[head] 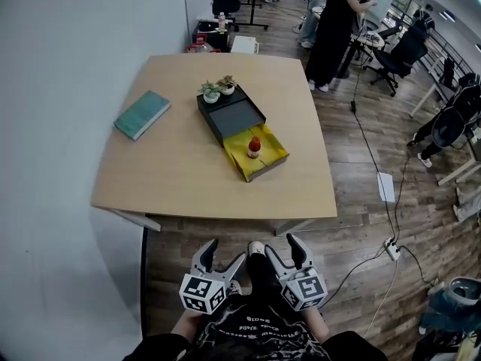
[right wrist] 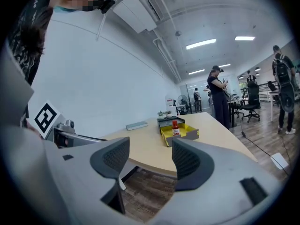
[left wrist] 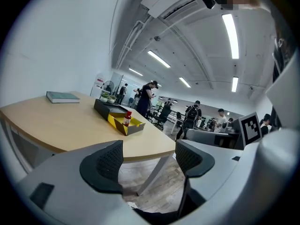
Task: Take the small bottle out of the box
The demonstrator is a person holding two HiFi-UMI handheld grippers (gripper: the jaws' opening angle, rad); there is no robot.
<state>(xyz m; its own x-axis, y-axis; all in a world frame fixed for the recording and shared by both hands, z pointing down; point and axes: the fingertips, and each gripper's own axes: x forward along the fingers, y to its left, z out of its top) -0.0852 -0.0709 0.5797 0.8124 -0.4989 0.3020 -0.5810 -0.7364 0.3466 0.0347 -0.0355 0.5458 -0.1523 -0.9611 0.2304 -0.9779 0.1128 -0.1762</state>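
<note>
A small red bottle [head: 255,147] with a white label stands upright in the open yellow drawer [head: 269,161] of a black box [head: 229,113] on the wooden table [head: 173,164]. The bottle [left wrist: 127,119] also shows in the left gripper view and, as a small red shape [right wrist: 176,127], in the right gripper view. Both grippers hang well short of the table's near edge, close to my body. My left gripper [head: 223,253] is open and empty. My right gripper [head: 283,248] is open and empty as well.
A teal book [head: 142,113] lies at the table's left. Two small potted plants [head: 219,89] sit at the box's far end. People, office chairs [head: 398,51] and desks fill the room beyond. A cable and power strip [head: 390,248] lie on the wood floor at right.
</note>
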